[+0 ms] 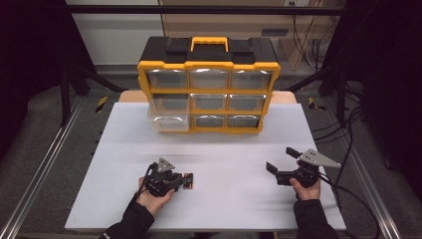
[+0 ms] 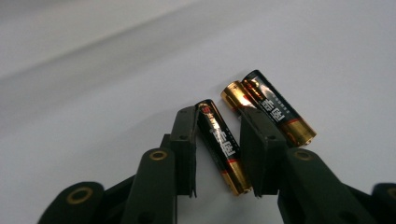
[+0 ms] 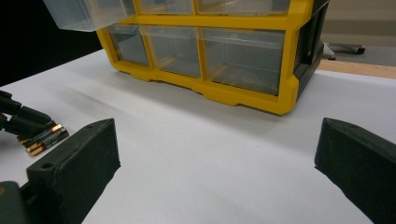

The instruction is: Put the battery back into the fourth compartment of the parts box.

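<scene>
Carefully, you had brought your left gripper (image 2: 218, 154) around one AA battery (image 2: 223, 145), jaws on both sides but not yet clearly pressing it. Closing squarely across its body looked best, without disturbing the two batteries (image 2: 267, 106) beside it. Its long axis ran along the jaws, gold end toward you, well before the yellow drawer organizer (image 1: 209, 84). Your right gripper (image 1: 281, 159) stood wide apart, empty.

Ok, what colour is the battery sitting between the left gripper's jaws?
Black with gold ends and a red band: the battery, clearest in the left gripper view.
</scene>
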